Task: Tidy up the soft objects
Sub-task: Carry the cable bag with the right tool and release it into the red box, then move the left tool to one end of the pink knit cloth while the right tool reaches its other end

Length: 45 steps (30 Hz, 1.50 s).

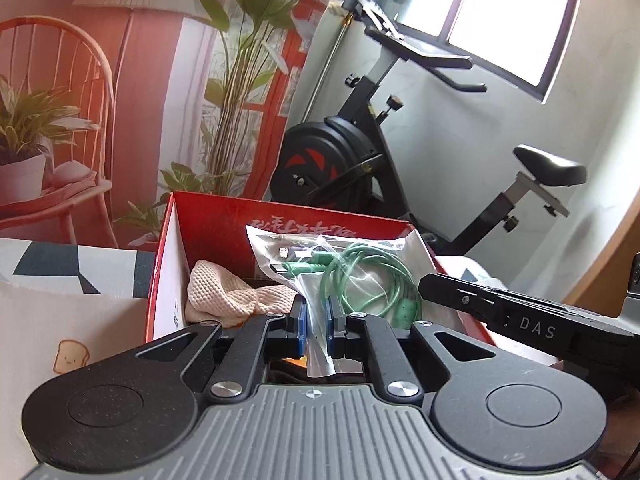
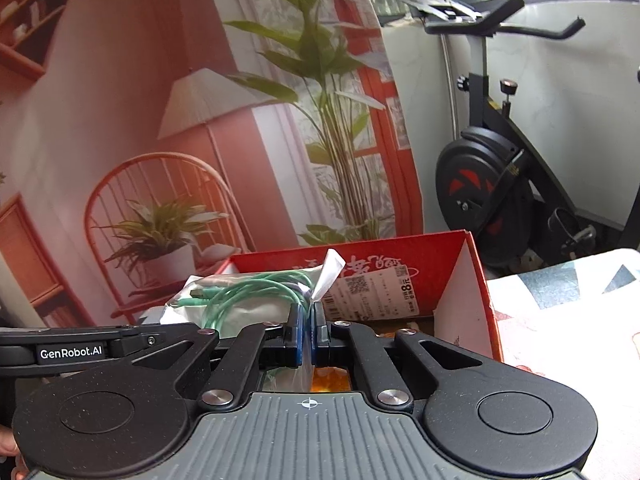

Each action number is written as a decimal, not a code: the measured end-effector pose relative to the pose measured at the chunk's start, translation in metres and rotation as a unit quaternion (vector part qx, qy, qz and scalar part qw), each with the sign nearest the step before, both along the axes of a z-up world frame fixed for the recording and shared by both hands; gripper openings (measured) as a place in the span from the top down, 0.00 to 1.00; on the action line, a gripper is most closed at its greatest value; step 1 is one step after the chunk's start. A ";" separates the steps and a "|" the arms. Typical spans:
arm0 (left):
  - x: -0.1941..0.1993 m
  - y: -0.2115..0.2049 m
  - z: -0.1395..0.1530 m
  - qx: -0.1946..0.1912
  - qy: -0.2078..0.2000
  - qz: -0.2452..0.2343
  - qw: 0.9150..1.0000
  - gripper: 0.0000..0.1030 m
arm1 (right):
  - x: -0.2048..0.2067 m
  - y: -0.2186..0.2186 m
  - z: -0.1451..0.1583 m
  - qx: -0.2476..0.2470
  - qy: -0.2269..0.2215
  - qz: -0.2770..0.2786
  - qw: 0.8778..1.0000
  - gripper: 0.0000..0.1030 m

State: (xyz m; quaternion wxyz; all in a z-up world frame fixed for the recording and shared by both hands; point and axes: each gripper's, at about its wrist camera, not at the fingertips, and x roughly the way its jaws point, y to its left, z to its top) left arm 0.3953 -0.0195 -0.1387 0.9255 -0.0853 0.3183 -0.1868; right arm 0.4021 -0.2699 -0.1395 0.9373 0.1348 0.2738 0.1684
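Observation:
A clear plastic bag [image 1: 316, 256] with a coiled green cable [image 1: 372, 280] inside hangs over an open red cardboard box [image 1: 224, 216]. My left gripper [image 1: 317, 320] is shut on one edge of the bag. My right gripper [image 2: 307, 322] is shut on the bag's [image 2: 240, 292] opposite corner, whose tip [image 2: 330, 270] sticks up above the blue pads. The two grippers hold the bag between them above the red box [image 2: 472, 280]. A beige knitted cloth [image 1: 228, 292] lies inside the box at its left. The right gripper's body [image 1: 520, 320] shows at the right of the left wrist view.
The box stands on a surface covered by a cloth with a geometric pattern [image 1: 60, 268]. Behind it hangs a printed backdrop of a chair, a lamp and plants [image 2: 160, 120]. An exercise bike [image 1: 360, 152] stands by a white wall under a window [image 1: 512, 12].

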 end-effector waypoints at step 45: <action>-0.148 0.043 -0.038 0.041 0.067 0.015 0.997 0.52 | -0.163 -0.022 -0.039 -0.077 0.049 -0.026 0.995 0.79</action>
